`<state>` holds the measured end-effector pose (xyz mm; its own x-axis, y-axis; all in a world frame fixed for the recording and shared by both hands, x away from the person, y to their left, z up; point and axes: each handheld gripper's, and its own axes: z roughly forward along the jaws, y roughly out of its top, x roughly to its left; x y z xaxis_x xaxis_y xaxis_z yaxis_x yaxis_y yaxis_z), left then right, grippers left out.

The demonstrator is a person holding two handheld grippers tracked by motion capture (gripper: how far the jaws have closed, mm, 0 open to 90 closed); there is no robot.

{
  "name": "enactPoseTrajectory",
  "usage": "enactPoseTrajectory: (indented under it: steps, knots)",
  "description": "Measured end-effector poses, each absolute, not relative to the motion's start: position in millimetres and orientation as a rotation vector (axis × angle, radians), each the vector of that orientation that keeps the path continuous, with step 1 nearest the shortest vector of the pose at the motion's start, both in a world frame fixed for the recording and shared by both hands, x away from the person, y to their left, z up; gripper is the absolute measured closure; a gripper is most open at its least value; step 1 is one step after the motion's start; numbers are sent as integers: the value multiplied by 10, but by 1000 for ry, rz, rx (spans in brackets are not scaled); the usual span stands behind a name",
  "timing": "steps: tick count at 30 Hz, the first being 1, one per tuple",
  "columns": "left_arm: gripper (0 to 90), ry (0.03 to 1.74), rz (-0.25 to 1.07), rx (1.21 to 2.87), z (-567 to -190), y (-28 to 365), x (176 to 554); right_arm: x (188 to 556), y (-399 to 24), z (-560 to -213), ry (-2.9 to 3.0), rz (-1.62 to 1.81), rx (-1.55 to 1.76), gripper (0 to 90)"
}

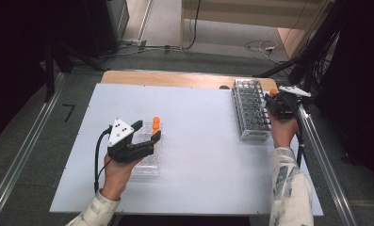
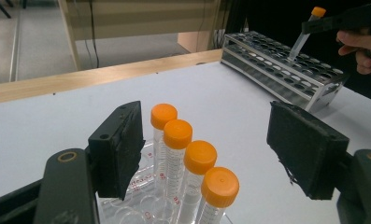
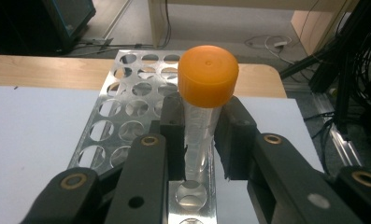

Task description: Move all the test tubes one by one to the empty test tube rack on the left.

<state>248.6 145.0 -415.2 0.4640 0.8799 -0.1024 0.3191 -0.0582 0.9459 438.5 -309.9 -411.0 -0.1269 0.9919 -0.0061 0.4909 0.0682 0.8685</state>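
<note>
The right gripper (image 3: 199, 140) is clamped on a tube (image 3: 198, 135): clear plastic, with faint graduation marks, topped by a ribbed orange screw cap. It stands tilted, its tip over a hole at the metal rack's (image 1: 250, 110) edge. The left gripper (image 2: 211, 149) hangs with jaws apart around four like tubes (image 2: 192, 172) in a clear tray (image 1: 147, 165).
</note>
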Motion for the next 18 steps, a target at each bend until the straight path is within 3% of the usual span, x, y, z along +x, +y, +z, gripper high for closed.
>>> enactPoseTrajectory:
  steps: [18]
  knots:
    - [266, 1061, 640, 1613, -4140, 1453, 2478, 4142, -3142, -3820, 1658, 1062, 1413, 722]
